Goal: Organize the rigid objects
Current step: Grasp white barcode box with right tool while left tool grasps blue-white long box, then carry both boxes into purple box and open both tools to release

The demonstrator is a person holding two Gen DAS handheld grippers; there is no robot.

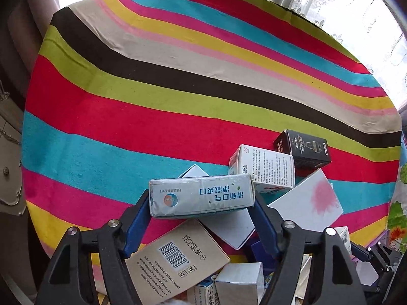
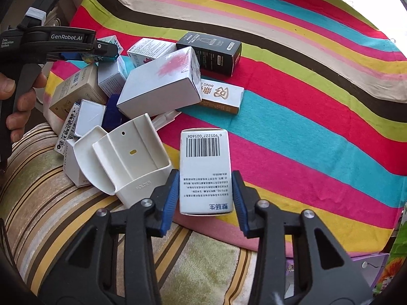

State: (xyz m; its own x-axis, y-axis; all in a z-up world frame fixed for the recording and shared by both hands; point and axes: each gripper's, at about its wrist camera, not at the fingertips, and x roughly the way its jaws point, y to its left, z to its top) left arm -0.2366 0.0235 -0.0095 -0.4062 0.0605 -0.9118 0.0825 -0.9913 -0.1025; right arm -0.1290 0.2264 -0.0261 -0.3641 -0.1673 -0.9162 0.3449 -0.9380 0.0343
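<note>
boxes lie in a loose heap on the striped cloth, and each claw has gone for one that sits free at the heap's edge, probably because those can be lifted without disturbing the rest. the left gripper has its blue pads at the two short ends of the pale blue box; they look to be touching it, so i read it as clamped end to end. that box lies flat on top of the heap, its long axis running across the view, just left of the white box with the pink smear. the right gripper straddles the barcode box, pads at its long sides; the left pad seems to touch, a sliver may remain at the right, so i cannot tell if the grip is firm. that box points away from the claw, barcode end far, below the pink-smeared box and beside the white holder.
</note>
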